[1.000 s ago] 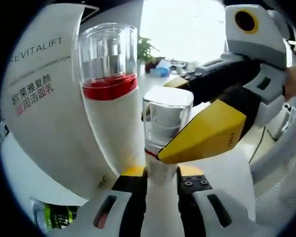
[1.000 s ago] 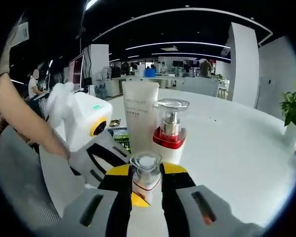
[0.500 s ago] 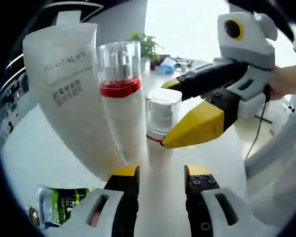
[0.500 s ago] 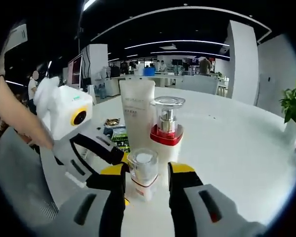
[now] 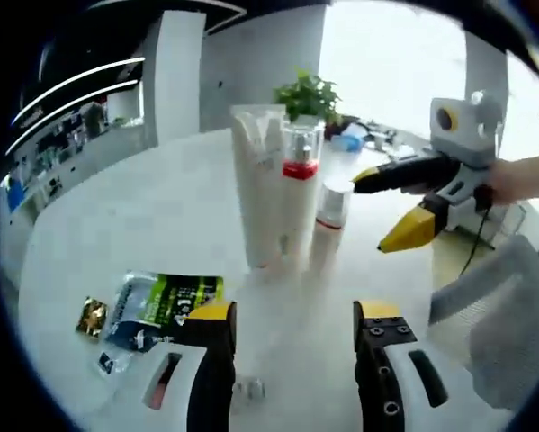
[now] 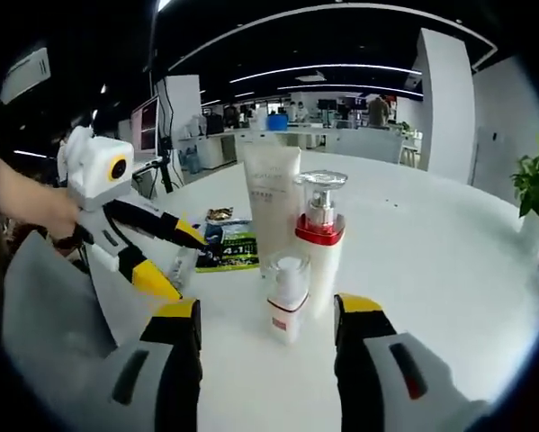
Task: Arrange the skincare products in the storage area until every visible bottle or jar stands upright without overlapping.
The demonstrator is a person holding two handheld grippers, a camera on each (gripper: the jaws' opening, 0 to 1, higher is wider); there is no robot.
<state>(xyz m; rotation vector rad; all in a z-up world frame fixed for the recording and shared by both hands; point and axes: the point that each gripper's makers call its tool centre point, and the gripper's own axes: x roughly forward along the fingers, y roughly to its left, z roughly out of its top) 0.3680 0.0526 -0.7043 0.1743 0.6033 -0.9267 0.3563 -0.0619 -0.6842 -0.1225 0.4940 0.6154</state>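
Note:
Three skincare products stand upright close together on the white table [image 6: 449,270]: a tall white tube [image 5: 256,184] [image 6: 271,202], a white pump bottle with a red collar and clear cap [image 5: 298,193] [image 6: 321,238], and a small white bottle with a clear cap [image 5: 329,220] [image 6: 286,295]. My left gripper [image 5: 291,317] is open, drawn back from them, with nothing between its jaws. My right gripper [image 6: 265,315] is open too, the small bottle standing free just beyond its jaws. In each view the other gripper [image 5: 413,202] [image 6: 152,256] appears, held by a hand.
Flat sachets lie on the table: a green-and-black pack [image 5: 166,301] [image 6: 233,250] and a small gold one [image 5: 93,315] [image 6: 220,214]. A potted plant [image 5: 309,94] [image 6: 534,193] stands further back. A grey mesh chair [image 5: 498,315] [image 6: 49,315] sits at the table's edge.
Both grippers have let go of the small bottle and pulled back with jaws wide apart. The small bottle stays upright beside the pump bottle.

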